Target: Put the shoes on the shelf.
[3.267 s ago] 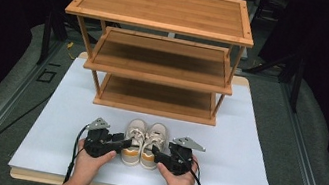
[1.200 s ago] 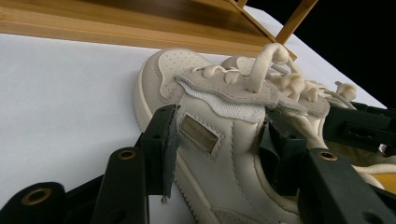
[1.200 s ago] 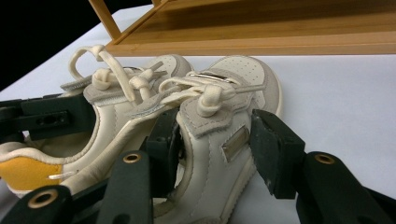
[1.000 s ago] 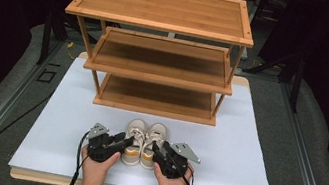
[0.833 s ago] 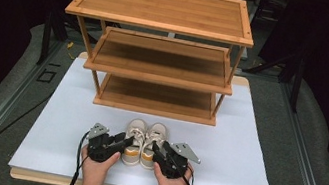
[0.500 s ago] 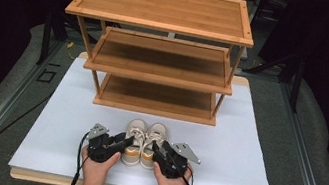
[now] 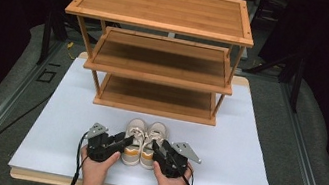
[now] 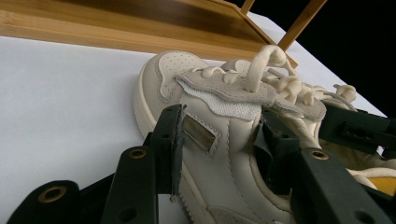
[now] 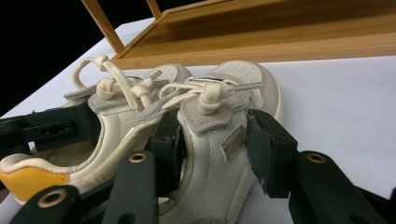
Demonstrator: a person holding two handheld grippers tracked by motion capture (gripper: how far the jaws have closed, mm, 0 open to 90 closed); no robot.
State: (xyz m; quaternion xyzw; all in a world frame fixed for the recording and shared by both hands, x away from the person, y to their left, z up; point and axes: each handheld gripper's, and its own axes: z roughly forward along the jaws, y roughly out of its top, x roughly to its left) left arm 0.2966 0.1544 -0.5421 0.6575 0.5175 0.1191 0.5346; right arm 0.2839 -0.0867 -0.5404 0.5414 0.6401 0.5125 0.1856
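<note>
Two cream leather sneakers lie side by side, touching, toes pointing away from the person toward the bamboo shoe rack [image 7: 156,66], long axes running straight ahead of both grippers. The left gripper [image 7: 119,142] straddles the left sneaker [image 7: 134,135] at mid-length; its jaws have just been closing and press the shoe's two sides, one pad on the outer panel by a small metal tag. The right gripper [image 7: 159,149] clamps the right sneaker [image 7: 153,140] the same way. Both shoes have thick cream laces, suede eyelet strips and yellow heel patches. They sit on a smooth white mat [image 7: 243,156].
</note>
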